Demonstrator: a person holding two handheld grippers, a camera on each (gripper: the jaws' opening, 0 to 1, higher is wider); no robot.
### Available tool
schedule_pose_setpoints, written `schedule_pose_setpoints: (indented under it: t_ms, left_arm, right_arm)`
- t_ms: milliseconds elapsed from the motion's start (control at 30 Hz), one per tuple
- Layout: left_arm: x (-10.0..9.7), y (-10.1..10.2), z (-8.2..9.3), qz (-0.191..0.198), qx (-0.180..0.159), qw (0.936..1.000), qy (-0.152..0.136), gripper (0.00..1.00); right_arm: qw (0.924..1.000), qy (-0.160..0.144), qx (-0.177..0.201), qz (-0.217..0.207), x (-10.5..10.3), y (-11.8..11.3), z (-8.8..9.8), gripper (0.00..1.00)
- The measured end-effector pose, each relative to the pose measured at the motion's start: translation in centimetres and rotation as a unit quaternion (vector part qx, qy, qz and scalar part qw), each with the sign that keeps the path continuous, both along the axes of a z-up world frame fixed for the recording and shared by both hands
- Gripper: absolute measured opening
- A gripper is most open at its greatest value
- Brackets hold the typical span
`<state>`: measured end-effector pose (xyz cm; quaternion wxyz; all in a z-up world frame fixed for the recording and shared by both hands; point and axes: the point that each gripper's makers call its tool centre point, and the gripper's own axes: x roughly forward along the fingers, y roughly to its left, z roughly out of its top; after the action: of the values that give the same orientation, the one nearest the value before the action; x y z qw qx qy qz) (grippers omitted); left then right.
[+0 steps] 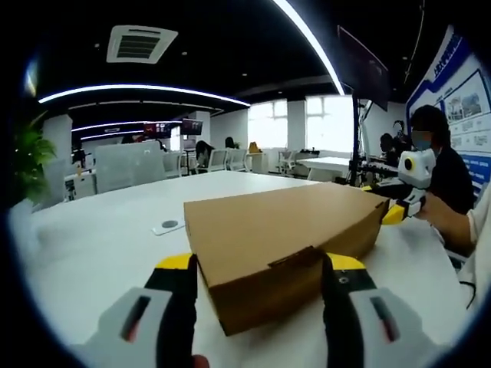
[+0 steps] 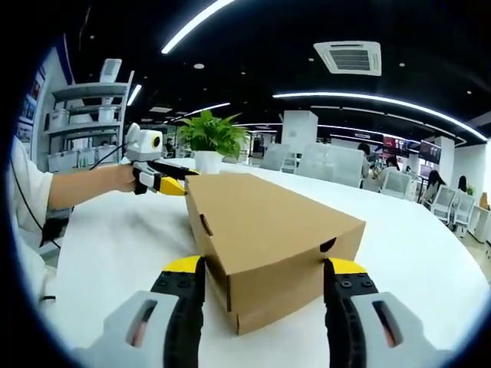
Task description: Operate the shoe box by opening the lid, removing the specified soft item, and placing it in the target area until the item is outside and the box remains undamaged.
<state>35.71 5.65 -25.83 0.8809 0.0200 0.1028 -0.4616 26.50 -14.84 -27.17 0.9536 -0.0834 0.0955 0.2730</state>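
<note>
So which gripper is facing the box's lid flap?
The left gripper: the lid flap sits between its open jaws, on the cardboard box. The right gripper faces a corner of the box instead.

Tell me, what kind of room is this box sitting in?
Most likely a big open office. The cardboard shoe box sits shut on a long white table, with rows of office chairs behind, a potted plant, and a shelf rack by the wall.

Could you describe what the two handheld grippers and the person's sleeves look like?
Both the left gripper and right gripper have black jaws with yellow tips on pale grey bodies marked with dark slots. The person wears a white short sleeve; a thin dark cable hangs alongside.
</note>
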Motion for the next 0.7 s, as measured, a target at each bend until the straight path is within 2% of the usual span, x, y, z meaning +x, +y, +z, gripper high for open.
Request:
schedule_pose_setpoints:
  t_ms: [533,700]
  left_arm:
    - [-1.5,0.5,0.4,0.029,-0.007,0.9995,-0.005,0.66]
    - [-2.1,0.5,0.3,0.039,-0.015,0.9991,-0.010,0.66]
  right_arm:
    - [0.9994,0.007,-0.004,0.035,-0.2,-0.2,0.3,0.64]
    - [0.9990,-0.005,0.004,0.045,-0.4,-0.1,0.2,0.64]
